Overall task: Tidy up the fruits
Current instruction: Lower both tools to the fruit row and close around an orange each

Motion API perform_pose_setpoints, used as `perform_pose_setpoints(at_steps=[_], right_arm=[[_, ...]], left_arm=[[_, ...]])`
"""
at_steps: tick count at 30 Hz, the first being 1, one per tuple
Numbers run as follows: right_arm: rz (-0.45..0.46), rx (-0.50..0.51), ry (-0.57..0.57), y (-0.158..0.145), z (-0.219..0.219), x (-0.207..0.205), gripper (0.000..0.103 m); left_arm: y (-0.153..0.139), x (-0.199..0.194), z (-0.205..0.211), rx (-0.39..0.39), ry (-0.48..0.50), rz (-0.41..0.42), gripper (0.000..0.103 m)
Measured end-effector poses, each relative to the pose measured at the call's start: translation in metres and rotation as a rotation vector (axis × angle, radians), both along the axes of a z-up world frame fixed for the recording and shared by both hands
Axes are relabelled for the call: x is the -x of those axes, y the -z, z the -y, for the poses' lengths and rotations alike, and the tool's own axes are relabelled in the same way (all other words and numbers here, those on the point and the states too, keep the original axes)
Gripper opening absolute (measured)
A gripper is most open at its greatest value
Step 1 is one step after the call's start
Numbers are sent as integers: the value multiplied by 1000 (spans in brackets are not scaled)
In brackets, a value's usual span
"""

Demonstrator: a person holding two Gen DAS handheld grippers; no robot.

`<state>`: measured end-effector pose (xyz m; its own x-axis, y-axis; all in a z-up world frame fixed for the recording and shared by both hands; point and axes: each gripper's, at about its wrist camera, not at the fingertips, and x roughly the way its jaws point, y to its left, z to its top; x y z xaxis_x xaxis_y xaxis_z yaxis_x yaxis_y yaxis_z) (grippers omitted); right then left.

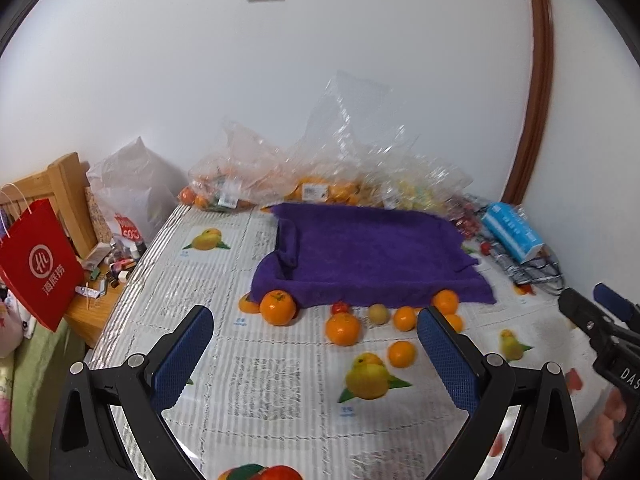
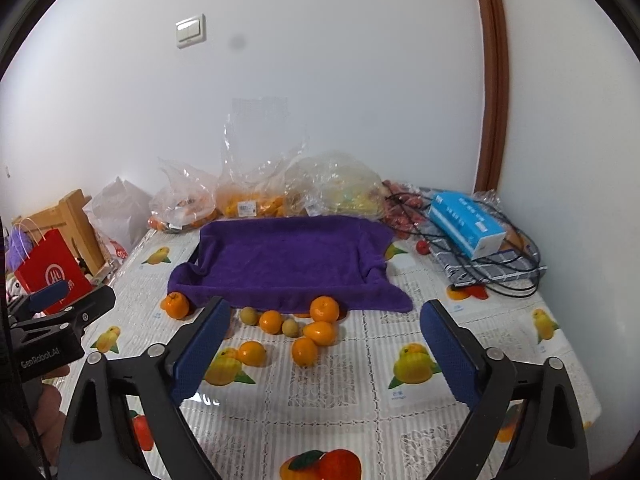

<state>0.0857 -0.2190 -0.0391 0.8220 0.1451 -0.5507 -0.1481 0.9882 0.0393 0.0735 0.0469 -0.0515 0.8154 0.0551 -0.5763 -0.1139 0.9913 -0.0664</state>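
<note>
**Loose fruit along the near hem of the purple cloth**

I take the purple terry cloth [image 2: 288,264], draped over a shallow rectangular tray, as my landmark. From my right wrist view I count six loose orange mandarins: one round, glossy mandarin with a stem at the cloth's near left corner [image 2: 176,306], one against the near hem toward the right [image 2: 324,309], one just in front of the hem's middle [image 2: 271,321], one elongated fruit nearer me [image 2: 320,333], and two farther out on the table [image 2: 305,351] [image 2: 252,353]. Two smaller, dull tan-green round fruits [image 2: 249,315] [image 2: 291,328] lie among them. One small red fruit [image 2: 422,247] sits beyond the cloth's right side.

Behind the cloth I see three crinkled clear plastic bags [image 2: 256,184] holding orange and yellow fruit, touching its far edge. A blue rectangular tissue pack [image 2: 466,220] lies to its right on black cables. The table wears a glossy plastic cover printed with fruit pictures [image 2: 360,392].

My left gripper [image 1: 316,344] and right gripper [image 2: 324,340] both hover before the cloth, blue textured pads [image 2: 448,352] spread wide, holding nothing.
</note>
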Motion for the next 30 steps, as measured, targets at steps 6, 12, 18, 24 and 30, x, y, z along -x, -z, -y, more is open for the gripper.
perform_pose_setpoints(at_steps=[6,12,18,24,30], right_arm=[[-54,37,3,36,-3,-27,87],[-200,-20,-54,88,-8,-58,63],[-249,-36,-74,121,-22,-76,59],[-299,-32,-73,146,-30,-93,52],[-331,-2,-93,160,-38,-101,32]], left_arm=[[29,-22,-16,16,-23,-38,102],[62,-42,-29,21,-56,-124,91],[88,-55,-38,36,-54,-176,83],[104,-64,-39,37,-24,-210,82],[116,-74,-38,42,-13,-223,82]])
